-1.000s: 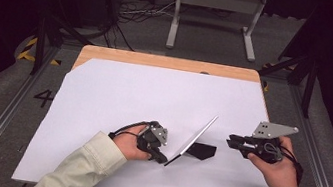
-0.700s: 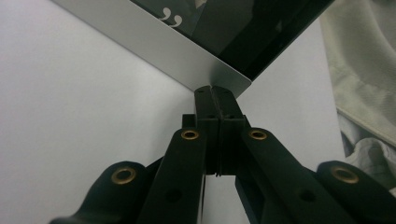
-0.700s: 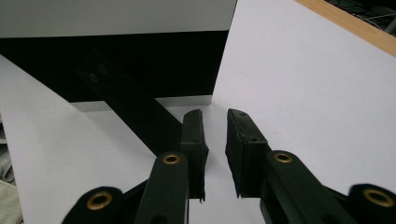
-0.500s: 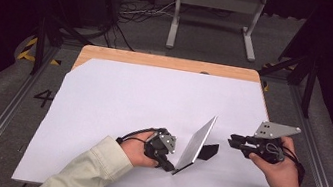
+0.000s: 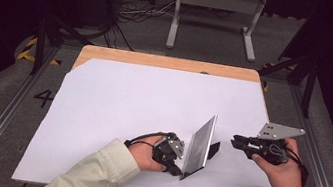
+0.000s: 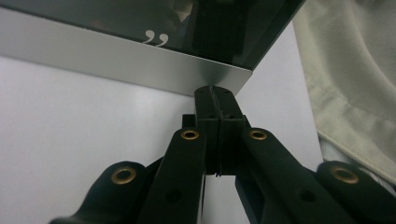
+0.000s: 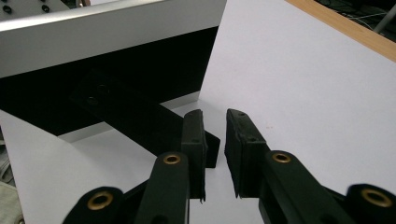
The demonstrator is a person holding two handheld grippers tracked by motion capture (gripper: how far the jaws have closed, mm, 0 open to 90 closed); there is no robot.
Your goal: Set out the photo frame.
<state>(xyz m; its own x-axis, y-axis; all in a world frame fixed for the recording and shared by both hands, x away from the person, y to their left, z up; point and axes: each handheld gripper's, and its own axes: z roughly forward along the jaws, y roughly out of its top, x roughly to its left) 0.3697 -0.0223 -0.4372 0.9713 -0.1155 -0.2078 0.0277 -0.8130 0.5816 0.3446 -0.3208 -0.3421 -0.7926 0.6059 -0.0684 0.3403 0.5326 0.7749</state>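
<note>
A picture frame (image 5: pixel 200 147) with a silver border and dark glass stands nearly upright on the white sheet (image 5: pixel 142 105), its black back leg (image 5: pixel 214 149) pointing right. My left gripper (image 5: pixel 179 170) is shut, its tips against the frame's lower near corner (image 6: pixel 229 77). In the left gripper view the jaws (image 6: pixel 212 91) meet with nothing between them. My right gripper (image 5: pixel 234 142) hovers just right of the frame, open a small way and holding nothing. In the right gripper view the black leg (image 7: pixel 135 119) lies just left of the gripper (image 7: pixel 215 122).
The white sheet covers most of a wooden tabletop (image 5: pixel 159 61). A cream sleeve (image 5: pixel 91 172) comes in at the bottom. Metal rails (image 5: pixel 318 158) run along both table sides. A grey metal stand (image 5: pixel 215 15) and cables lie on the floor beyond.
My left hand has moved right along the sheet, and the frame has tipped up from a low lean to nearly upright. The right gripper has stayed put.
</note>
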